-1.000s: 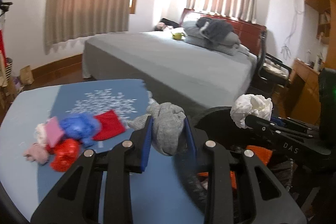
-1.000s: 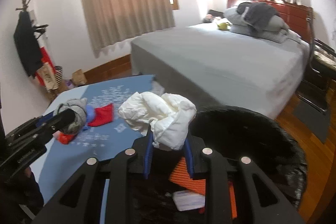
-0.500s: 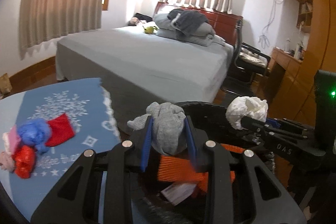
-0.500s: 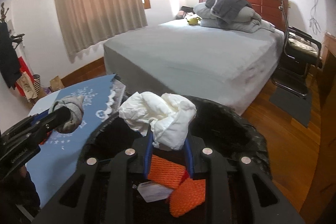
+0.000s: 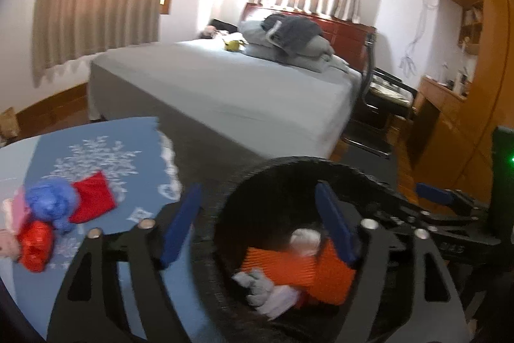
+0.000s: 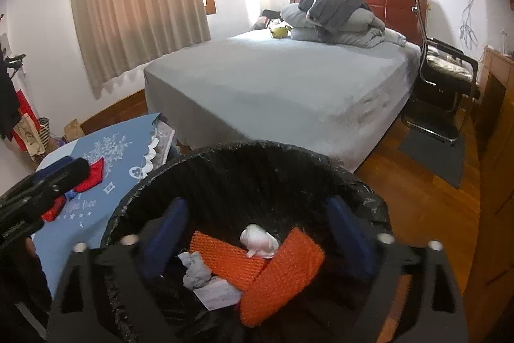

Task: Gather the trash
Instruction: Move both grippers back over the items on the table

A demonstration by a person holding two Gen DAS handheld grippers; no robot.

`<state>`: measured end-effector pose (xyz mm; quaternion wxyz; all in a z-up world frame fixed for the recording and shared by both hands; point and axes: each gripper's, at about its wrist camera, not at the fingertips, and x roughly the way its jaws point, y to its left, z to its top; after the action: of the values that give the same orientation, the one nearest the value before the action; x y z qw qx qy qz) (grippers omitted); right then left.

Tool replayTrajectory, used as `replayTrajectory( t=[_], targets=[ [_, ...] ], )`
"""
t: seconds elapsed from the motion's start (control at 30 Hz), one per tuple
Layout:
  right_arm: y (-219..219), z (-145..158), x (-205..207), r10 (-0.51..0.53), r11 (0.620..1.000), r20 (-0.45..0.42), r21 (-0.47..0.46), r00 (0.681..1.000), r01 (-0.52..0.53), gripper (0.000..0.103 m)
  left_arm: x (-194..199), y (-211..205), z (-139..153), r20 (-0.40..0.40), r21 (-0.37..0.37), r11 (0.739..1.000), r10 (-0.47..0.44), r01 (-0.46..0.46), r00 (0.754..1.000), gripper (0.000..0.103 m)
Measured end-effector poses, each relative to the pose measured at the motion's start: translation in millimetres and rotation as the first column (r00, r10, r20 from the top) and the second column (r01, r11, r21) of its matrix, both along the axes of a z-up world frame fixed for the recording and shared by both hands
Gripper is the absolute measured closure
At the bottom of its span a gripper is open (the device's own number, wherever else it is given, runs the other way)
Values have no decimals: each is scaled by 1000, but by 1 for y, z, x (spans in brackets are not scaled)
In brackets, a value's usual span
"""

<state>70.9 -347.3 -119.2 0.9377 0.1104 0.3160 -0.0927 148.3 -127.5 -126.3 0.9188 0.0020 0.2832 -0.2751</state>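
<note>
Both grippers have just been opening, and nothing is between either pair of jaws. A second ago the left gripper (image 5: 257, 227) pinched a grey wad of cloth over the blue tablecloth; the right gripper (image 6: 257, 233) pinched a crumpled white tissue. Now both stand wide above the black-lined waste bin (image 6: 225, 156), which fills the lower part of each view where before only its rim showed.

The grey cloth wad (image 6: 196, 270) lies in the bin below and slightly left of the right gripper's left finger, touching a white paper slip (image 6: 218, 291). The white tissue (image 6: 258, 240) rests between the right gripper's fingers and well below them, on top of two orange mesh pieces (image 6: 279, 275) that cross one another. In the left wrist view the same wad (image 5: 257, 288) sits low between that gripper's fingers, beside the orange mesh.

Left of the left gripper, on the blue tablecloth (image 5: 96, 150), trash remains: a blue crumpled wrapper (image 5: 51, 203), a red cloth piece (image 5: 91, 201), a red crumpled wrapper (image 5: 35, 245) and something pink cut off by the frame edge.

The tissue is blurred in the left wrist view, partly hidden behind that gripper's right finger. The bin's bottom is dark, and the near wall is hidden by the gripper bodies. The right gripper's far finger (image 5: 433, 195) reaches in from the right, its body cut off.
</note>
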Motion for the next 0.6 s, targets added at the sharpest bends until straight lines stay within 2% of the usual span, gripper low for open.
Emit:
replayTrajectory(
  t=[0.03,0.13,0.3,0.6],
  targets=[
    [3,0,0,4,1000,2,-3,1000,-4,7,0,8,1,11,7,1000,24,-24,1000,19],
    [14,3,5,23,1000,10,-5,1000,-22,6,1,34,3,19,21,996,88,-89,996,13],
    [46,6,23,80,997,23,18,997,-80,6,7,86,5,17,35,976,217,-217,976,12],
    [131,14,67,252,967,60,24,966,-254,6,6,186,4,36,80,899,429,-431,903,12]
  ],
)
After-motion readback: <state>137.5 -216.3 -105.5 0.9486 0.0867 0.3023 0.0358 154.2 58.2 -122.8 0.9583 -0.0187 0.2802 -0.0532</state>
